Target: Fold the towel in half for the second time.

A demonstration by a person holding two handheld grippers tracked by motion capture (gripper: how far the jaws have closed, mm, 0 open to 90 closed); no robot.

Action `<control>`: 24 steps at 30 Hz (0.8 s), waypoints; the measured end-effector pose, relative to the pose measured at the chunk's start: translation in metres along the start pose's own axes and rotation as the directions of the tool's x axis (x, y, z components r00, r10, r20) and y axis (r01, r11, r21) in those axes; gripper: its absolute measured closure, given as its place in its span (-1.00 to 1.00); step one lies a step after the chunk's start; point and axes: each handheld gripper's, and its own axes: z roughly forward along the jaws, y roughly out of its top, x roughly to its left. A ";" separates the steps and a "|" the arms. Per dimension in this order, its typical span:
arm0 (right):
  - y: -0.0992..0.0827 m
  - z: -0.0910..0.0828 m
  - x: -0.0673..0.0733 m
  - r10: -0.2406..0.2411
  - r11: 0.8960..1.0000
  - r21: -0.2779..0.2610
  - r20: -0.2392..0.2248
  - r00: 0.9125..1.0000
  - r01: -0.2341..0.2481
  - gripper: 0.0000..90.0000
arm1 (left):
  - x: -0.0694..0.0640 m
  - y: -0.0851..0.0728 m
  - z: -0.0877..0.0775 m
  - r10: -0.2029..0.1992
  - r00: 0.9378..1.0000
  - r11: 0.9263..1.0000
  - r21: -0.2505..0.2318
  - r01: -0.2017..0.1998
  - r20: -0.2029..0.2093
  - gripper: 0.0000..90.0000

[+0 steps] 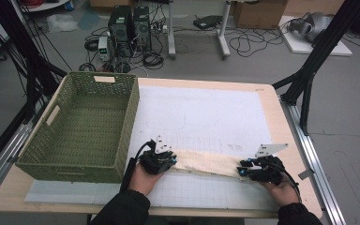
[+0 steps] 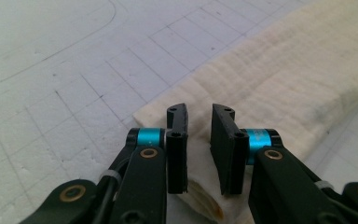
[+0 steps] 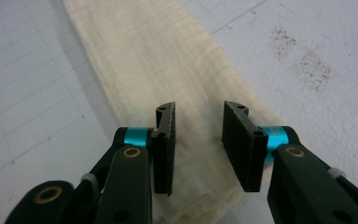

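1. Folded cream towel [image 1: 206,163] lies as a long strip low centre of the high view, on the white gridded mat [image 1: 206,112], just right of the green basket [image 1: 82,126].
2. A gripper sits at each end, likely so the strip stays straight for the next fold or lift.
3. Left gripper [image 2: 199,122]: jaws parted, towel end between them, pads not pressing — released.
4. Right gripper [image 3: 199,122]: same, jaws apart over the other end, released.
5. Both hands rest low at the bottom edge, grippers pointing inward along the towel.
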 end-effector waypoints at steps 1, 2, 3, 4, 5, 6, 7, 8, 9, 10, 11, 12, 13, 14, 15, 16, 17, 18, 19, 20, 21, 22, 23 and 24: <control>-0.001 -0.001 0.000 -0.004 1.000 0.000 0.001 1.000 0.004 0.42 | 0.000 0.000 0.000 -0.003 1.000 1.000 0.002 0.003 -0.002 0.69; -0.003 -0.002 0.001 -0.006 1.000 -0.001 0.004 1.000 0.006 0.42 | -0.001 -0.001 0.000 0.005 1.000 1.000 0.001 -0.005 -0.003 0.70; -0.005 -0.003 0.002 -0.008 1.000 -0.003 0.004 1.000 0.008 0.42 | -0.001 -0.001 0.000 0.007 1.000 1.000 -0.002 -0.007 -0.005 0.70; -0.006 -0.004 0.002 -0.010 1.000 -0.007 0.006 1.000 0.010 0.42 | -0.001 -0.001 0.000 0.004 1.000 1.000 -0.002 -0.004 -0.006 0.70; -0.008 -0.004 0.002 -0.006 1.000 -0.014 0.002 1.000 0.006 0.42 | -0.001 -0.001 0.000 0.007 1.000 1.000 -0.001 -0.007 -0.007 0.70; -0.008 -0.004 0.002 -0.006 1.000 -0.018 0.005 1.000 0.006 0.42 | -0.001 -0.001 0.000 0.010 1.000 1.000 -0.003 -0.010 -0.007 0.70; -0.008 -0.004 0.002 -0.006 1.000 -0.014 0.004 1.000 0.006 0.42 | -0.001 -0.001 0.000 0.013 1.000 1.000 -0.002 -0.013 -0.008 0.70; -0.007 -0.003 0.002 -0.010 1.000 -0.015 0.004 1.000 0.010 0.41 | -0.001 -0.002 0.000 0.010 1.000 1.000 -0.003 -0.010 -0.009 0.70; -0.007 -0.003 0.002 -0.013 1.000 -0.013 0.007 1.000 0.013 0.41 | -0.001 -0.002 0.000 0.013 1.000 1.000 -0.002 -0.013 -0.008 0.70; -0.007 -0.003 0.002 -0.012 1.000 -0.011 0.006 1.000 0.012 0.41 | -0.002 -0.002 0.000 0.015 1.000 1.000 -0.004 -0.015 -0.010 0.70; -0.007 -0.003 0.001 -0.013 1.000 -0.011 0.003 1.000 0.013 0.41 | -0.002 -0.002 0.000 0.016 1.000 1.000 -0.004 -0.016 -0.010 0.70; -0.007 -0.003 0.001 -0.015 1.000 -0.012 0.004 1.000 0.015 0.41 | -0.002 -0.002 0.000 0.018 1.000 1.000 -0.005 -0.018 -0.010 0.70; -0.007 -0.003 0.001 -0.016 1.000 -0.013 0.005 1.000 0.016 0.41 | -0.001 -0.002 0.000 0.017 1.000 1.000 -0.005 -0.017 -0.008 0.70; -0.007 -0.003 0.001 -0.017 1.000 -0.013 0.007 1.000 0.017 0.41 | -0.001 -0.002 0.000 0.021 1.000 1.000 -0.003 -0.021 -0.006 0.70; -0.007 -0.003 0.002 -0.015 1.000 -0.011 0.007 1.000 0.015 0.41 | -0.001 -0.002 0.000 0.021 1.000 1.000 -0.004 -0.021 -0.007 0.70; -0.007 -0.003 0.003 -0.013 1.000 -0.010 0.009 1.000 0.013 0.41 | -0.001 -0.002 0.000 0.022 1.000 1.000 -0.005 -0.022 -0.007 0.70; -0.007 -0.003 0.003 -0.015 1.000 -0.010 0.011 1.000 0.015 0.41 | -0.001 -0.002 0.000 0.024 1.000 1.000 -0.004 -0.024 -0.008 0.70; -0.008 -0.003 0.003 -0.015 1.000 -0.012 0.010 1.000 0.015 0.41 | -0.002 -0.002 0.000 0.023 1.000 1.000 -0.005 -0.023 -0.008 0.70; -0.008 -0.003 0.002 -0.014 1.000 -0.012 0.009 1.000 0.014 0.41 | -0.001 -0.002 0.000 0.025 1.000 1.000 -0.003 -0.026 -0.008 0.70; -0.008 -0.003 0.003 -0.012 1.000 -0.014 0.009 1.000 0.012 0.41 | -0.001 -0.002 0.000 0.021 1.000 1.000 -0.006 -0.021 -0.008 0.70; -0.008 -0.003 0.003 -0.012 1.000 -0.014 0.009 1.000 0.012 0.40 | -0.001 -0.002 0.000 0.019 1.000 1.000 -0.006 -0.019 -0.009 0.70; -0.008 -0.003 0.002 -0.012 1.000 -0.016 0.009 1.000 0.012 0.40 | -0.002 -0.002 0.001 0.021 1.000 1.000 -0.007 -0.021 -0.009 0.70; -0.008 -0.003 0.003 -0.010 1.000 -0.015 0.009 1.000 0.010 0.40 | -0.001 -0.002 0.001 0.022 1.000 1.000 -0.007 -0.022 -0.009 0.70; -0.008 -0.002 0.003 -0.010 1.000 -0.015 0.011 1.000 0.011 0.40 | -0.001 -0.002 0.001 0.021 1.000 1.000 -0.007 -0.021 -0.008 0.69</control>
